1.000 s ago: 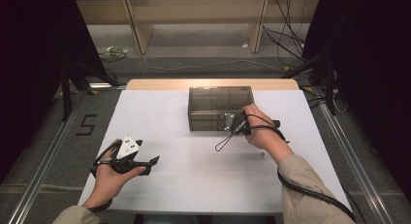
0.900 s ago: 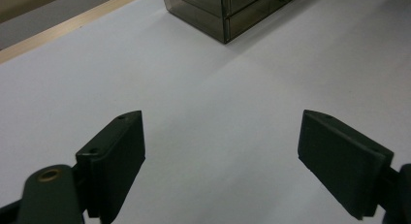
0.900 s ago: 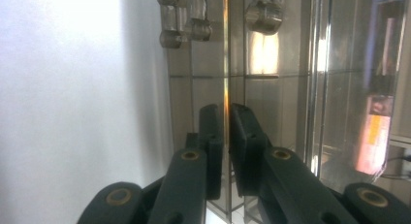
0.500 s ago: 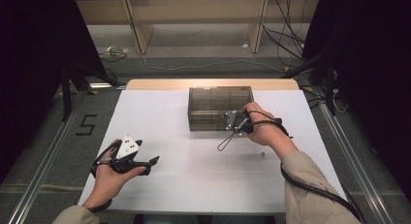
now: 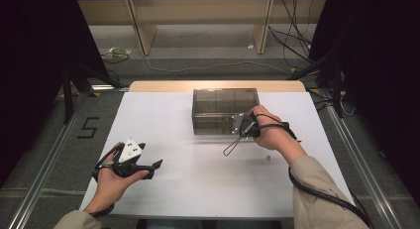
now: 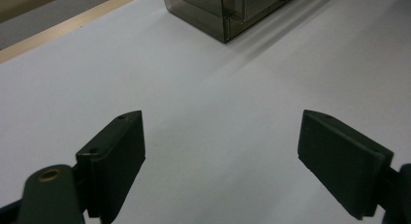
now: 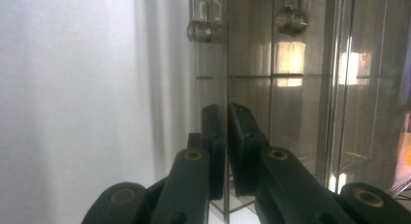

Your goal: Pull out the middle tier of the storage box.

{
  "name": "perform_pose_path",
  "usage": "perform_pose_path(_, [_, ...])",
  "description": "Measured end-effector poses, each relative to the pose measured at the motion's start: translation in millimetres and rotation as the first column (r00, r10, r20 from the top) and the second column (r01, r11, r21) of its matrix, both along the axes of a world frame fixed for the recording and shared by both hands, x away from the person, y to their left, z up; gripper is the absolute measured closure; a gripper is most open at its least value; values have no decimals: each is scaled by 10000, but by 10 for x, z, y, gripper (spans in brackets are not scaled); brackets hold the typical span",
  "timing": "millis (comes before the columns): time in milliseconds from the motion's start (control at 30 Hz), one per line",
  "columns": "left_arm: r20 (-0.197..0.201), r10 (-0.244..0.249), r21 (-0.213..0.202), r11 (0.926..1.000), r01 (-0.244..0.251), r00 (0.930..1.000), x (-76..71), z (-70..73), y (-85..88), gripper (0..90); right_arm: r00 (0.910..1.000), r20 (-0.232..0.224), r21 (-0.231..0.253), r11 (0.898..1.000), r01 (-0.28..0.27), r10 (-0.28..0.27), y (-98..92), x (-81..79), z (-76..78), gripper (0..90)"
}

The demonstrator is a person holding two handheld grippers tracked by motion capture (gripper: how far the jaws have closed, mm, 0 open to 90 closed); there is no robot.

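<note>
Recording lab: black curtains (image 5: 29,65), floor cables (image 5: 297,45), rails (image 5: 44,189), white-covered table (image 5: 198,179).

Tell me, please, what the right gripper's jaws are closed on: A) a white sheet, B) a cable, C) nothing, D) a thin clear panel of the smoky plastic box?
D: in the right gripper view the right gripper pinches a thin clear panel of the smoky plastic box.

- High view: fixed above my side of the worktop (image 5: 198,184), facing forward and down; takes in the whole worktop and the floor beyond.
- Left gripper view: rides my left gripper (image 6: 220,156), low over the worktop, facing the smoked box (image 6: 232,10) from well off.
- Right gripper view: rides my right gripper (image 7: 227,151), right up against a box wall.
- Shared: all three catch the box and white worktop.
</note>
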State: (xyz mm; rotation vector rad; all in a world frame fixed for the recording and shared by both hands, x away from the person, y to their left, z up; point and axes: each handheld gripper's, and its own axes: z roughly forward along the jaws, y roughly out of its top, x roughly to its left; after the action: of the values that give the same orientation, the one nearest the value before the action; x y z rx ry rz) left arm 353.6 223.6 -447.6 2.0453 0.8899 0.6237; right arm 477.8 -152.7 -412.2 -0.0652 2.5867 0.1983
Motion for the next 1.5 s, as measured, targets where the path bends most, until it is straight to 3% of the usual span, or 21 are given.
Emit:
perform_pose_path(600, [40, 11, -46, 10000, -11, 10000, -4, 5, 0, 173, 9991, -424, 118, 9999, 96, -91, -18, -35, 21, 873])
perform_pose_path(1500, [61, 43, -20, 10000, -43, 10000, -4, 8, 6, 172, 9976, -685, 215, 9997, 141, -126, -35, -56, 44, 880])
